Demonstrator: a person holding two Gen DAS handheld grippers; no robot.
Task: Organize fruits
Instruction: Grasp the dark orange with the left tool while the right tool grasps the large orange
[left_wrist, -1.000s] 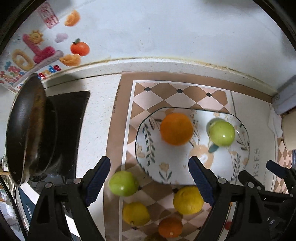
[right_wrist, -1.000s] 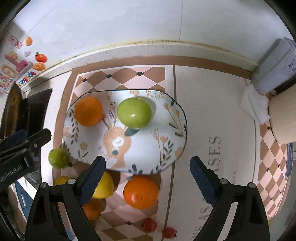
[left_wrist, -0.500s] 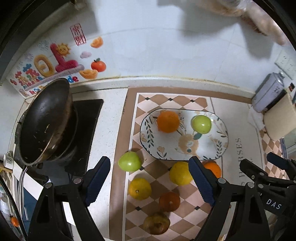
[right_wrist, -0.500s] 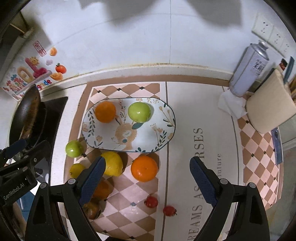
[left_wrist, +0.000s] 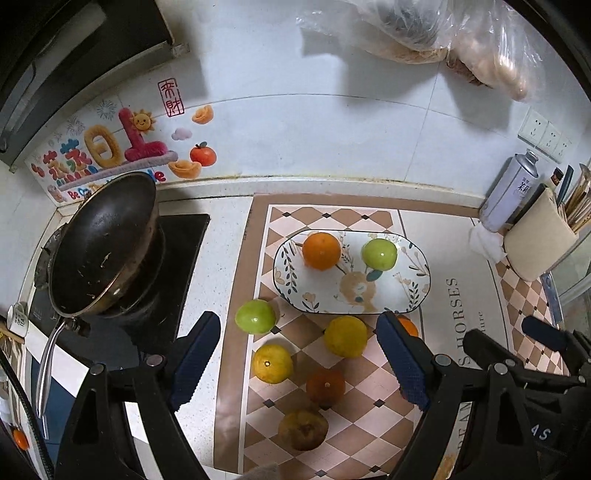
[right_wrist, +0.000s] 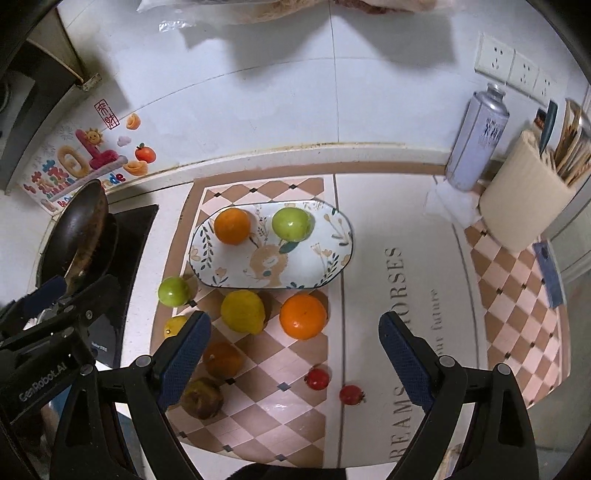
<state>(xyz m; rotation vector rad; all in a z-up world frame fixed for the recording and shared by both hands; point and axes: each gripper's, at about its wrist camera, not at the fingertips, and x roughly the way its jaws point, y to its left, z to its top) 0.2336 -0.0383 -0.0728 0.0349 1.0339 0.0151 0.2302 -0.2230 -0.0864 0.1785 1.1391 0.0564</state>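
Note:
An oval patterned plate (left_wrist: 406, 295) (right_wrist: 332, 258) lies on a checkered mat and holds an orange (left_wrist: 321, 251) (right_wrist: 232, 226) and a green apple (left_wrist: 379, 254) (right_wrist: 291, 224). In front of it on the mat lie a second green apple (left_wrist: 255, 316) (right_wrist: 174, 291), a yellow lemon (left_wrist: 345, 336) (right_wrist: 242, 311), another orange (right_wrist: 303, 316), a yellow citrus (left_wrist: 272, 363), a dark orange (left_wrist: 325, 387) (right_wrist: 222, 360), a brown fruit (left_wrist: 303, 430) (right_wrist: 202, 398) and two small red fruits (right_wrist: 317, 378). Both my left gripper (left_wrist: 298, 354) and right gripper (right_wrist: 293, 354) hang open and empty above the loose fruit.
A dark wok (left_wrist: 103, 243) sits on a black stove at the left. At the back right stand a spray can (right_wrist: 476, 142) and a beige utensil holder (right_wrist: 524, 199), with crumpled tissue (right_wrist: 448, 201) beside them. Plastic bags (left_wrist: 424, 29) hang on the tiled wall.
Both grippers have risen and drawn back from the plate, so more of the counter, loose fruit and wall shows. Their jaws stayed wide apart. No fruit moved.

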